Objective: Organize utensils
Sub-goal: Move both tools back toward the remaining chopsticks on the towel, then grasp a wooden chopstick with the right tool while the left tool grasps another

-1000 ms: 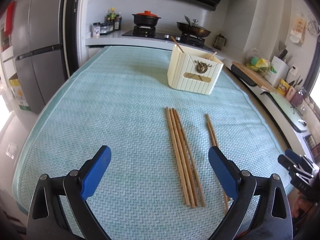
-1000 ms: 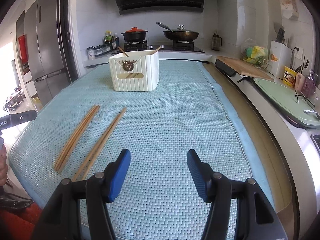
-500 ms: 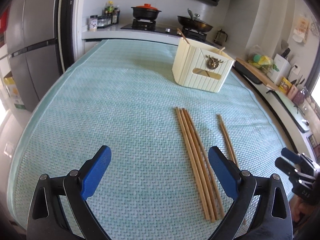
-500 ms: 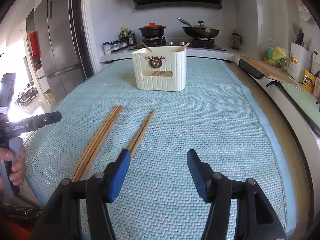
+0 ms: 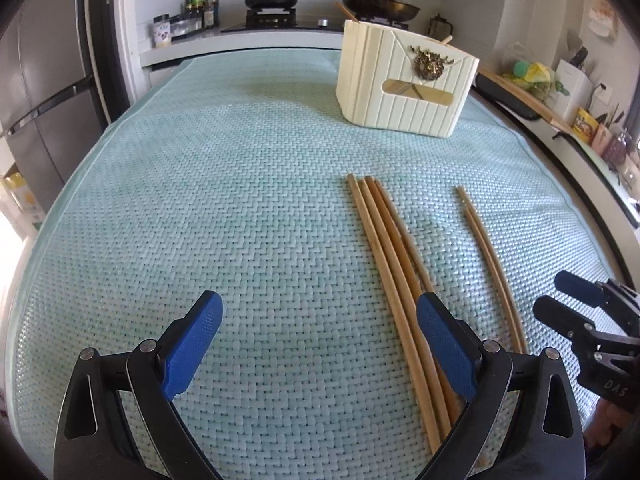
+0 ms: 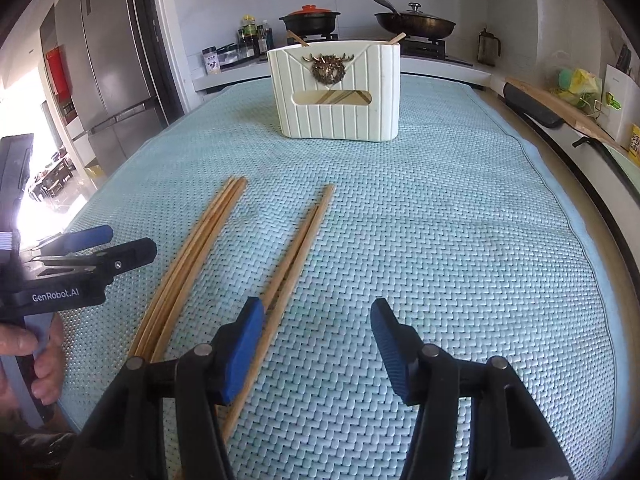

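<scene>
While hovering low over the teal mat, left gripper spread wide, gripping nothing. Right gripper likewise spread. Bundle of chopsticks at one o'clock, perhaps four; separate pair at eleven o'clock. Cream holder upright at twelve o'clock, well apart.

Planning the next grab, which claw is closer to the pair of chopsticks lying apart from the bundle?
Right. The right claw hangs over the pair; the left claw sits beyond the bundle.
</scene>
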